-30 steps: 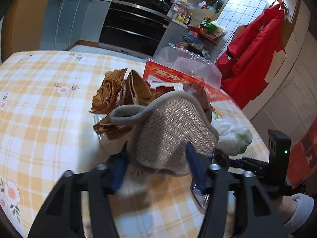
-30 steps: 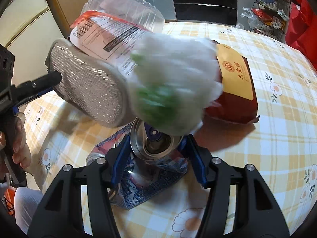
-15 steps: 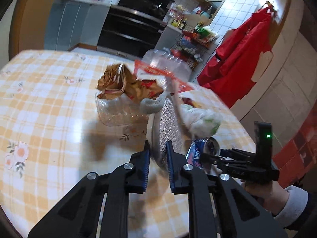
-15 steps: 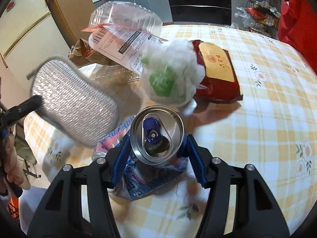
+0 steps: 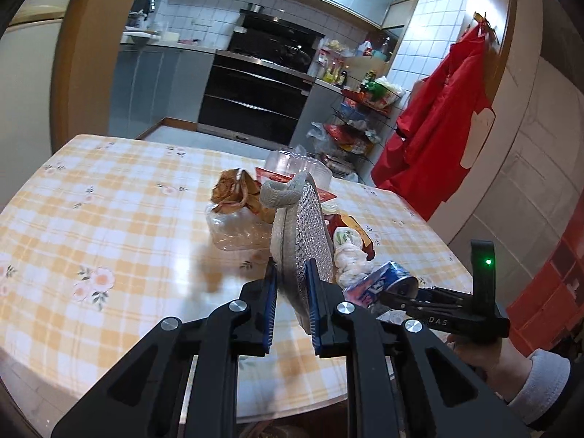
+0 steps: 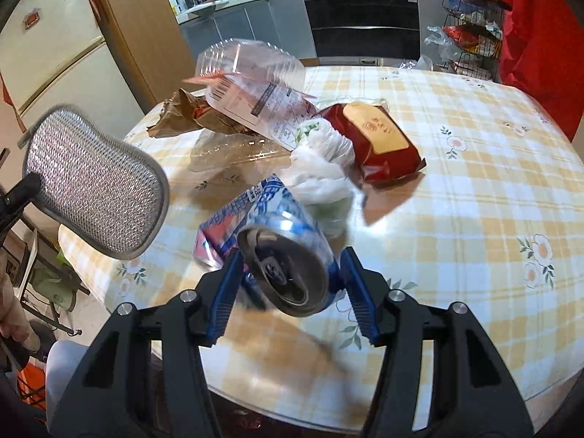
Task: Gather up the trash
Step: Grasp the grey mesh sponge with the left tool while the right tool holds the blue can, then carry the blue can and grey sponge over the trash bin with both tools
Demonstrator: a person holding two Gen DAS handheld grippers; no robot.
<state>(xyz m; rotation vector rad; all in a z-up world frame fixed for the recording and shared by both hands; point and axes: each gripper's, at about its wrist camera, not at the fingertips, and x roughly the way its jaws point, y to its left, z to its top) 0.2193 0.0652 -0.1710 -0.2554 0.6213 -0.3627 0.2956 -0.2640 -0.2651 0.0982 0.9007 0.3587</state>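
Silver mesh scouring pad [image 5: 301,235] is clamped edge-on between the closed left gripper [image 5: 291,303] jaws, lifted above the checked table [image 5: 109,219]. A blue can [image 6: 288,255] is gripped by the right gripper [image 6: 288,292], whose jaws have just been closing, near a white bag [image 6: 321,168].

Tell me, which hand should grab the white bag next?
Neither is free now: the left gripper pinches the scrubber, the right gripper holds the can. Once emptied, probably the right: the white bag lies just beyond its can.
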